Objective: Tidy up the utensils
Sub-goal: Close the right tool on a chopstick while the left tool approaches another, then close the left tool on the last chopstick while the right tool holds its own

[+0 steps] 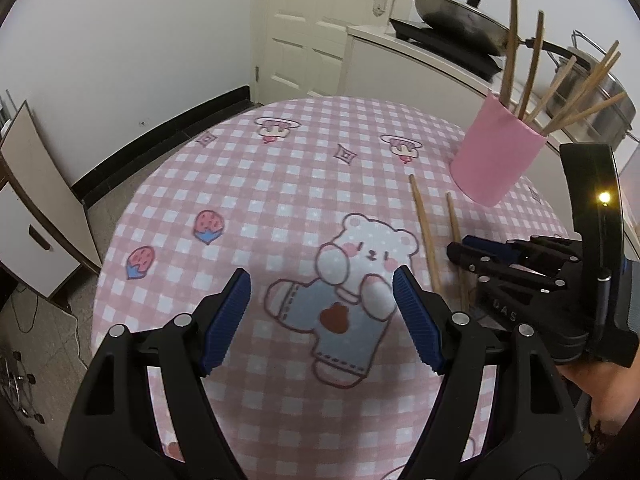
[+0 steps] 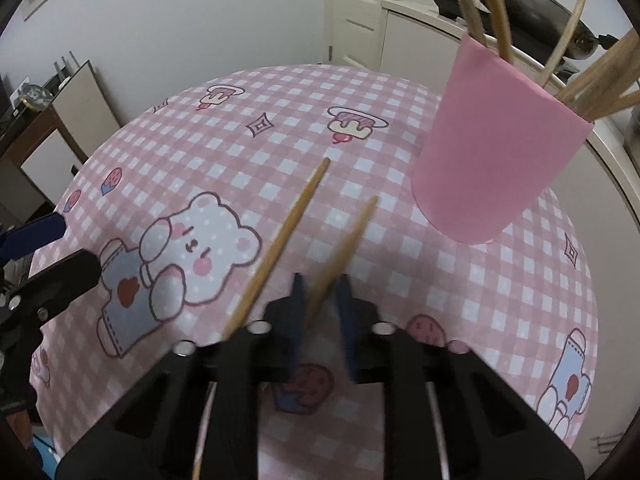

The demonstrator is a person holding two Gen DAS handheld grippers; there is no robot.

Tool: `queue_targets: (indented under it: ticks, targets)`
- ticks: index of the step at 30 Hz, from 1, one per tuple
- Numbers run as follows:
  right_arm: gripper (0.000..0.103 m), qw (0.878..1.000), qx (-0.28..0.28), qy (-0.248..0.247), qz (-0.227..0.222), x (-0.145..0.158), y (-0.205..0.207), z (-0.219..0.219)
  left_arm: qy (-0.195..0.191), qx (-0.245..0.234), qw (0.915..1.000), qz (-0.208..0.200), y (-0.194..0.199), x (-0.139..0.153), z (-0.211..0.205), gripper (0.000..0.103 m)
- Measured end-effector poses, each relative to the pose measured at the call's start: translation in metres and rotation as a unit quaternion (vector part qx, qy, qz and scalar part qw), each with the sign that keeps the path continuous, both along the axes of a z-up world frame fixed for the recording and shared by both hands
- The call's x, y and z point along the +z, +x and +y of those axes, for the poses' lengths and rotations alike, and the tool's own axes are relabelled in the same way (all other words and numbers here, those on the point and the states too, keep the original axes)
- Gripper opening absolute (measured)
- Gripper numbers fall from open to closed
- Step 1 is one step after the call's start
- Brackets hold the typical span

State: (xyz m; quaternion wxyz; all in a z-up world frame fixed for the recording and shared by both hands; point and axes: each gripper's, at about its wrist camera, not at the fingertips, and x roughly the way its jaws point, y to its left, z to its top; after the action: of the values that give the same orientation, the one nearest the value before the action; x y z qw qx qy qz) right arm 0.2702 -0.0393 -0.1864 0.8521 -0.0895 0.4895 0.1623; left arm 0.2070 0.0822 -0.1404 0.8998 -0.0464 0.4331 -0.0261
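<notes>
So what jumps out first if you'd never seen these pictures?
The tall pink cup bristling with wooden chopsticks, standing at the far right of the pink checked bear-print tablecloth. Then the right tongs closed on one loose wooden chopstick with another lying beside it, and the left tongs open and empty.

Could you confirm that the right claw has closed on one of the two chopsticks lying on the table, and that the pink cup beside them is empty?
Not quite: the pink cup already holds several chopsticks, as the right wrist view shows. The right claw is indeed closed on one chopstick.
</notes>
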Motion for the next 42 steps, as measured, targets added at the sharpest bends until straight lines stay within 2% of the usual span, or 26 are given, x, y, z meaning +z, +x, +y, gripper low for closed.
queue_targets:
  ticks: [10,16,23,25,26,29,30,31,33,34,38,42]
  targets:
    - [0.008,0.999,0.01,0.026,0.037,0.004,0.001,-0.048,0.0,-0.044,0.9986,0.03,0.041,-0.003,-0.051,0.073]
    - [0.009,0.996,-0.012,0.071,0.053,0.005,0.012,-0.066,0.018,-0.049,0.997,0.057,0.072,-0.015,-0.071,0.073]
    - [0.009,0.996,-0.024,0.078,0.047,0.007,0.026,-0.068,0.028,-0.042,0.9959,0.075,0.096,-0.028,-0.078,0.072]
    - [0.009,0.996,-0.025,0.073,0.043,0.007,0.031,-0.067,0.036,-0.042,0.9955,0.076,0.1,-0.031,-0.08,0.061]
    - [0.009,0.996,-0.025,0.07,0.04,0.007,0.032,-0.066,0.039,-0.045,0.9947,0.084,0.103,-0.035,-0.082,0.049]
    - [0.009,0.998,-0.022,0.058,0.033,0.006,0.036,-0.062,0.051,-0.05,0.9947,0.074,0.104,-0.037,-0.088,0.041]
    - [0.009,0.998,-0.021,0.055,0.031,0.006,0.037,-0.061,0.051,-0.051,0.9948,0.072,0.104,-0.037,-0.09,0.032]
    - [0.009,0.998,-0.021,0.054,0.03,0.006,0.038,-0.06,0.049,-0.053,0.9949,0.07,0.104,-0.037,-0.09,0.029]
    - [0.009,0.998,-0.021,0.053,0.028,0.004,0.042,-0.056,0.049,-0.053,0.9951,0.068,0.104,-0.037,-0.09,0.013]
    - [0.009,0.998,-0.02,0.051,0.026,0.003,0.044,-0.053,0.046,-0.055,0.9951,0.068,0.104,-0.037,-0.091,0.009]
    - [0.006,0.998,-0.019,0.052,0.024,0.004,0.041,-0.052,0.027,-0.052,0.996,0.068,0.099,-0.033,-0.086,0.008]
    - [0.006,0.998,-0.011,0.062,0.017,0.009,0.034,-0.047,0.017,-0.051,0.9974,0.049,0.086,-0.018,-0.078,0.008]
